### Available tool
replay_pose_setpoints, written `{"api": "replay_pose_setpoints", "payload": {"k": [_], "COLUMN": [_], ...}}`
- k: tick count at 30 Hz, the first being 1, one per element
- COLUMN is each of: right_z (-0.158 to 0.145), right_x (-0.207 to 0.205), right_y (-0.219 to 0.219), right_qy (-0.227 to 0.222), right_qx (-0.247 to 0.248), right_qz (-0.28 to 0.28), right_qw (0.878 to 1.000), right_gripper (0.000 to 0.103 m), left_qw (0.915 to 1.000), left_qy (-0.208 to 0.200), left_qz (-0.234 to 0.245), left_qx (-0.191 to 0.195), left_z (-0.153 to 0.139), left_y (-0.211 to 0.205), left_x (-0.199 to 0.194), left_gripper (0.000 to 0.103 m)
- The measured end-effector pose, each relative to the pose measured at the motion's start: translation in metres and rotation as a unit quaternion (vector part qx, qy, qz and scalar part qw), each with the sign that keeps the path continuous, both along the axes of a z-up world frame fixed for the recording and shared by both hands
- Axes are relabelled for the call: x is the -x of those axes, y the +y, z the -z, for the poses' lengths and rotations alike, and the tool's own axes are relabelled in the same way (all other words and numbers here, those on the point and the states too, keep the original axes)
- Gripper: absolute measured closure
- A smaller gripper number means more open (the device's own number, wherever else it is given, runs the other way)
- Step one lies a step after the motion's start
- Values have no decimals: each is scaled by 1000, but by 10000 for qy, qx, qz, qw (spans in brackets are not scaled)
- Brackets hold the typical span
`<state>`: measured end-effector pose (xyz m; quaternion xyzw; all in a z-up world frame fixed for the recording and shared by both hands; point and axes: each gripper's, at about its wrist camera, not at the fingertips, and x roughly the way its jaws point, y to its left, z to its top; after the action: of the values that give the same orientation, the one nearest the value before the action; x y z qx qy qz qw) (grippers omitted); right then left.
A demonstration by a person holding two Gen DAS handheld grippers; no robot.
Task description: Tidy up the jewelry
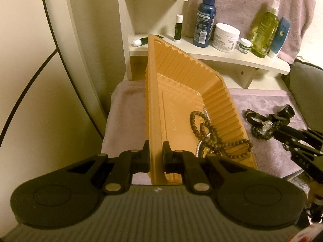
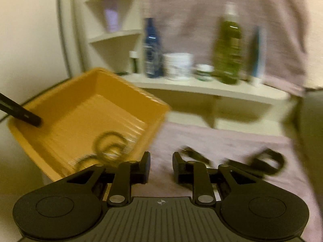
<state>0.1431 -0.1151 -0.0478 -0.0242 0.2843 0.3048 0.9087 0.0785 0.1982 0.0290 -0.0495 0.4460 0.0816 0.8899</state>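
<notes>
Here my left gripper is clamped on the near rim of the orange tray, one pad on each side of the thin wall, and the tray sits tilted on the mauve towel. Inside it, down at about four o'clock from its middle, lie brown bead strings tangled with a silvery chain. My right gripper stands with its jaws parted and nothing between them, only towel showing through the gap; the right wrist view is smeared by motion. From that camera the tray is at ten o'clock, and the dark straps lie on the towel at about two o'clock, just beyond my right fingertip. In the left wrist view those same things show more sharply at three o'clock of the tray: a watch with black straps and a dark bead bracelet, outside the tray, with my right gripper close beside them; I cannot tell whether it touches them. At twelve o'clock, a white shelf carries a blue bottle, a white jar and a green bottle.
</notes>
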Motion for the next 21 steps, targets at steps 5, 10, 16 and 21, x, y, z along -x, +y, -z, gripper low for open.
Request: {"api": "replay_pose_setpoints", "payload": {"k": [5,10,16,21], "right_z": [17,30,37,36], "right_x": [1,4,0,-8], "right_y": [-40,-67,-88,-97], "right_qy": [205,229,230,176], "right_qx": [263,631,728,542], "right_qz": [545,888,1129,1326], "right_qw": [9980,9938,9907,9895], "right_gripper": [79,78,78,78], "left_qw": [10000,10000,10000,10000], "left_qy": [-2,1,3,10], "left_qz": [10,13,11,8], "left_qx": [-23,-30,-34,-45], "left_z": [-1,-1,-1,-1], "left_y": [-2,-2,-2,-2], "left_x": [1,0,0,0], "left_gripper": [93,93,93,93]}}
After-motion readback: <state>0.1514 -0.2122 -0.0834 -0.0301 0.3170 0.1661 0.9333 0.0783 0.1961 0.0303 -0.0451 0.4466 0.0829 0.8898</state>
